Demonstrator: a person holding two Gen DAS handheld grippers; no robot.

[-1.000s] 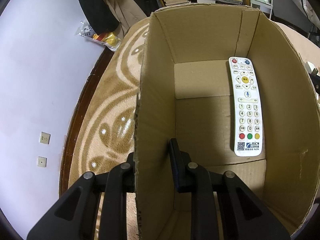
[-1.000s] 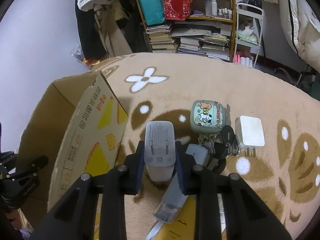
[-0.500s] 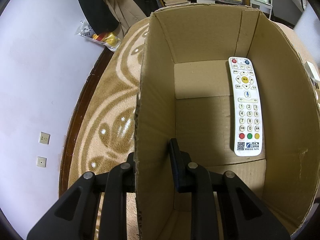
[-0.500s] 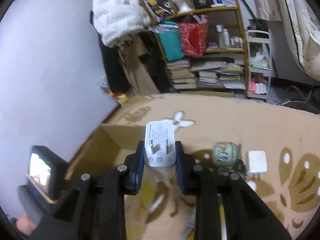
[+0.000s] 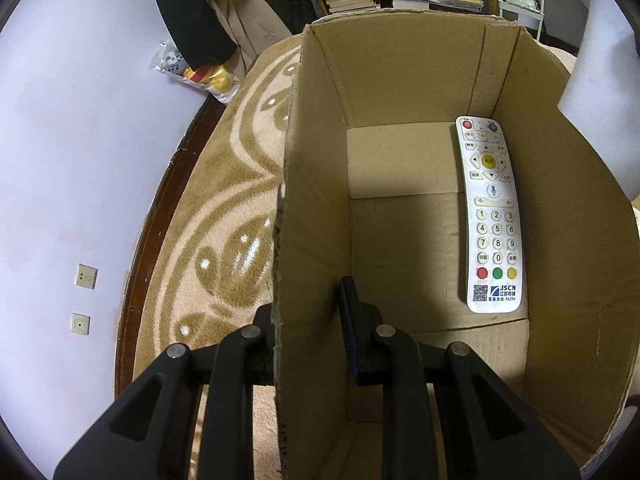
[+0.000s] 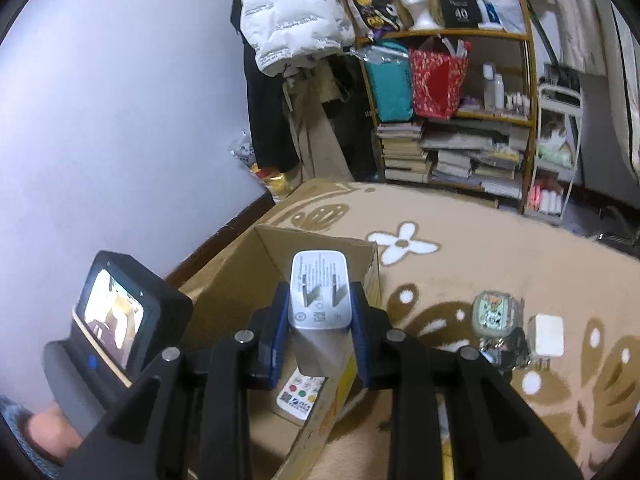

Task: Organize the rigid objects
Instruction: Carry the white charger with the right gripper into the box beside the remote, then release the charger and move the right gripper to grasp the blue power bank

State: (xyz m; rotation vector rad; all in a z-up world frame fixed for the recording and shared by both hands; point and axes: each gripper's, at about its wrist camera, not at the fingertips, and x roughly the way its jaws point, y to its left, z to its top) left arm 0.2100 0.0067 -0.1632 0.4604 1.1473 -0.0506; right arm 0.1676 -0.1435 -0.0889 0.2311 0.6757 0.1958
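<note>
Left wrist view only: full inside of the cardboard box (image 5: pixel 400 240), with the white remote (image 5: pixel 491 216) lying flat on the box floor along its right wall, buttons up, top end toward the far wall.
Right wrist view only: white plug adapter (image 6: pixel 319 298) with two prongs facing the camera; loose items on the rug; the left tool's rear screen (image 6: pixel 114 326) and a bit of the person's hand (image 6: pixel 48 432) at lower left.
Left claw (image 5: pixel 308 332): pinching the box's left wall, one finger (image 5: pixel 264 340) outside, the other (image 5: pixel 354 320) inside; pads close on the cardboard edge.
Right claw (image 6: pixel 319 320): pressed onto the adapter, one blue-padded finger (image 6: pixel 276 332) on each flat side; adapter sits upright between the tips.
Adapter vs box: held in the air above the box's right wall, over the open top; from this view I cannot tell whether it is fully inside the rim line.
Remote from right view: only its lower end (image 6: pixel 300 394) shows, under the adapter.
Rug (image 6: pixel 460 272): tan pile with brown and white flower pattern; carries the box near its left edge.
Items right of box on rug: cartoon-printed small case (image 6: pixel 496 314), white square block (image 6: pixel 546 334) just beside it, dark keys-like cluster (image 6: pixel 508 350) touching the case's near side.
Room: pale wall (image 5: pixel 80 140) with two sockets, dark skirting, bookshelf (image 6: pixel 452 120) with stacked books and bags, hanging coats.
</note>
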